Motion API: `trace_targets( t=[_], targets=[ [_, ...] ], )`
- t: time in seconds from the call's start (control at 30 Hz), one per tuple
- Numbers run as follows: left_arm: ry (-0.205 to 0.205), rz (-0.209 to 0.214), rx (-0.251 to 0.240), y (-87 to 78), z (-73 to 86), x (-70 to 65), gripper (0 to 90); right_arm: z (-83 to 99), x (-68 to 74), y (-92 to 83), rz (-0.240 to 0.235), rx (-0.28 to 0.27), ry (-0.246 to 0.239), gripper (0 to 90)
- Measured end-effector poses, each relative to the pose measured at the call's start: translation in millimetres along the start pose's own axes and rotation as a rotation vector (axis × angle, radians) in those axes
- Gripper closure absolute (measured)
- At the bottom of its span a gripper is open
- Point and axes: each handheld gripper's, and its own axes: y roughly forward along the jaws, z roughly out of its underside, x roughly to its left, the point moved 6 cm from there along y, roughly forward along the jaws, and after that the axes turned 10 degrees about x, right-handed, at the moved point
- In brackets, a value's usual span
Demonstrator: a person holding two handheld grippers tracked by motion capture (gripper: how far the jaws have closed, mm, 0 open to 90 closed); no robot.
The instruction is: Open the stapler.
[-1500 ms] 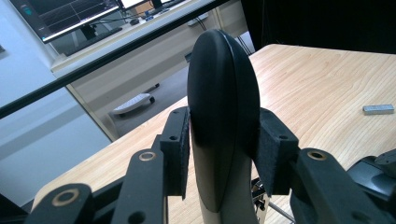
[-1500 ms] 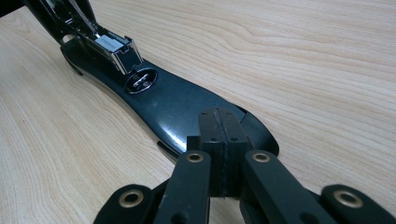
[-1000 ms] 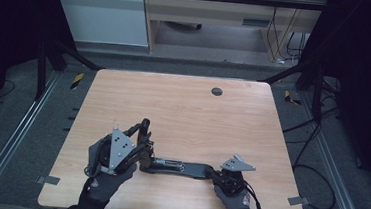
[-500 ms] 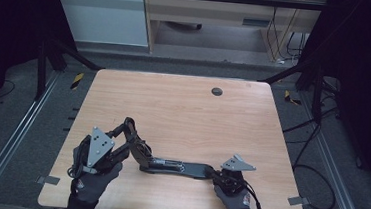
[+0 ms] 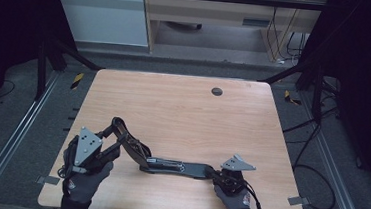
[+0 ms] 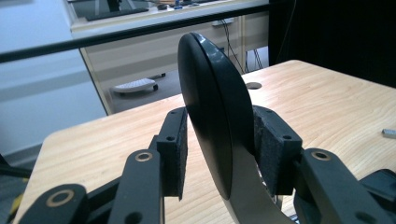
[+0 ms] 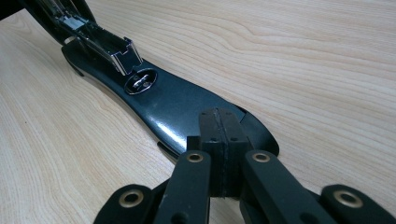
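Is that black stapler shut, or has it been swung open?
Open: the stapler lies with its base flat while its top arm angles up.

- A light wooden counter carries the things.
- A black stapler, hinged wide open, has its base flat near the front edge.
- A dark round grommet sits far, right of centre.

Grey carpet floor; pale wood desk behind; dark curtains
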Motion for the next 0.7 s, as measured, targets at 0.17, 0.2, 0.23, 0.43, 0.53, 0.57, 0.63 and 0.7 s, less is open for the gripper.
trace_targets(
  t=[0.17, 0.2, 0.23, 0.43, 0.53, 0.57, 0.63, 0.7],
  targets=[
    [-0.038, 0.01, -0.002, -1.3, 6.1, 8.9, 56.6, 0.2, -0.2, -0.1, -0.001, 0.002, 0.0, 90.0],
    [-0.045, 0.012, -0.004, -1.4, 7.0, 10.2, 56.6, 0.2, -0.2, 0.0, -0.001, 0.002, 0.0, 90.0],
    [-0.052, 0.014, -0.005, -1.5, 8.1, 11.5, 56.6, 0.2, -0.1, -0.1, -0.001, 0.002, 0.001, 90.0],
    [-0.093, 0.017, -0.005, -3.0, 16.3, 21.3, 55.8, -0.2, -0.3, 0.3, 0.001, -0.002, 0.004, 90.0],
    [-0.102, 0.018, -0.007, -3.6, 20.0, 25.1, 55.3, -0.2, -0.3, 0.3, 0.0, -0.001, 0.004, 90.0],
    [-0.105, 0.018, -0.007, -3.7, 20.9, 26.1, 55.1, -0.2, -0.4, 0.3, 0.0, -0.002, 0.004, 90.0],
    [-0.108, 0.019, -0.008, -3.8, 22.8, 27.9, 54.8, -0.2, -0.4, 0.4, 0.0, -0.002, 0.004, 90.0],
    [-0.114, 0.019, -0.004, -3.9, 25.0, 30.3, 54.6, -0.3, -0.4, 0.4, 0.0, -0.002, 0.006, 90.0]
  ],
)
